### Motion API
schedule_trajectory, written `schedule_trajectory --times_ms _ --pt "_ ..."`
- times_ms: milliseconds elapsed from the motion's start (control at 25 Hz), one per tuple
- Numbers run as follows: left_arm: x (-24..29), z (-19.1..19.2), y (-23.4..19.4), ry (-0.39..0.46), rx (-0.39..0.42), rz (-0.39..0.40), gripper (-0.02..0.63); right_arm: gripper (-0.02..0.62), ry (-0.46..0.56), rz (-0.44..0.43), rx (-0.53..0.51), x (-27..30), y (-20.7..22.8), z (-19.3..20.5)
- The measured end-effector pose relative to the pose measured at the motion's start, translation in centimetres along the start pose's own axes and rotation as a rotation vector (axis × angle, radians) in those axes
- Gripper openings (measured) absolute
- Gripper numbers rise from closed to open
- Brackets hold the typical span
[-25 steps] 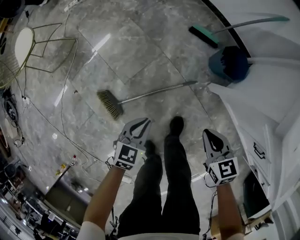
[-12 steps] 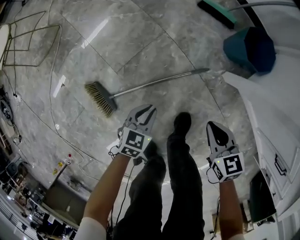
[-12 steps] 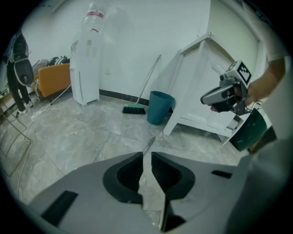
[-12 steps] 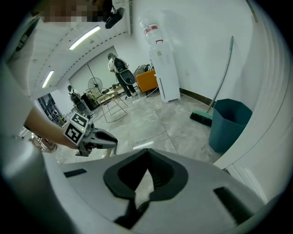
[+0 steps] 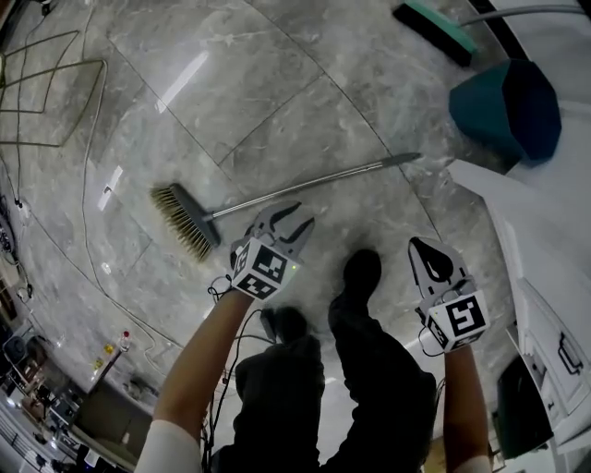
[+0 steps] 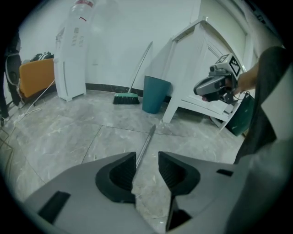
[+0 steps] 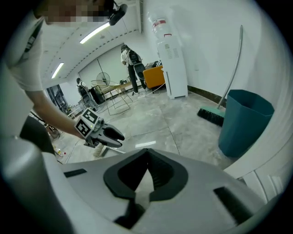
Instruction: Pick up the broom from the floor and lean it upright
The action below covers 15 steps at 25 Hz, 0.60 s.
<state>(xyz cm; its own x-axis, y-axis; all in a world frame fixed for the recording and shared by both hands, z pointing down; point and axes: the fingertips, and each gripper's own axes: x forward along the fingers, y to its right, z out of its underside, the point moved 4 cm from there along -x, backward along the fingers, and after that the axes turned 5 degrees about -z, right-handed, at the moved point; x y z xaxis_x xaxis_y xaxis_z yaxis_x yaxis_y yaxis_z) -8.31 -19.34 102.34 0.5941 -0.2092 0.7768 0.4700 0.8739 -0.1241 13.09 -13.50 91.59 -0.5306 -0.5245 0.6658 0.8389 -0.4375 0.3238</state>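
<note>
Your left gripper (image 5: 297,222) sits centre frame in the head view. Its jaws are partway apart, have just been opening, and pinch nothing. In the left gripper view the broom handle (image 6: 145,142) lines up with the gap, but it lies on the floor (image 6: 68,137) beyond the pads. It looks untouched, though how far above it the jaws are is hard to judge.

Your right gripper (image 5: 423,249) is lower right of the head view with its tips closed together and empty, well apart from the handle.

The broom (image 5: 314,177) lies flat across the middle of the head view. Its bristles (image 5: 180,222) are at the left, and the far end of the handle points to the upper right, toward the teal bin (image 5: 503,106). A second, green broom (image 5: 434,28) already leans in the upper right corner beside that bin.

Nothing is done yet: no grip, no lift. Left to do: close on the handle, raise it, and stand it against something upright, probably by the bin.
</note>
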Motion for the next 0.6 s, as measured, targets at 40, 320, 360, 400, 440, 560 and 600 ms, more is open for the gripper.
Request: schedule_trajectory --times_ms 40,320,360,400,440,560,600 --pt "0.9 0.5 -0.3 -0.004 0.012 0.005 0.135 0.002 -0.011 -0.012 -0.010 0.7 0.3 0.5" --pt "8.7 6.0 -2.5 -0.062 0.106 0.046 0.149 0.002 -0.030 -0.071 -0.103 4.4 2.2 2.9" --pt "9.7 6.8 -2.7 -0.079 0.126 0.052 0.158 0.002 -0.030 -0.070 -0.105 4.8 2.5 3.5" --pt "10.5 7.5 -2.7 -0.095 0.145 0.057 0.166 0.002 -0.030 -0.066 -0.107 5.0 2.9 4.0" --pt "11.3 8.2 -2.7 -0.108 0.164 0.062 0.169 0.002 -0.031 -0.061 -0.110 5.2 3.2 4.4" --pt "13.1 9.9 -2.8 -0.150 0.245 0.067 0.169 0.002 -0.026 -0.042 -0.124 5.5 4.1 5.2" --pt "13.6 10.5 -3.0 -0.167 0.281 0.065 0.169 0.002 -0.023 -0.037 -0.133 5.6 4.2 5.2"
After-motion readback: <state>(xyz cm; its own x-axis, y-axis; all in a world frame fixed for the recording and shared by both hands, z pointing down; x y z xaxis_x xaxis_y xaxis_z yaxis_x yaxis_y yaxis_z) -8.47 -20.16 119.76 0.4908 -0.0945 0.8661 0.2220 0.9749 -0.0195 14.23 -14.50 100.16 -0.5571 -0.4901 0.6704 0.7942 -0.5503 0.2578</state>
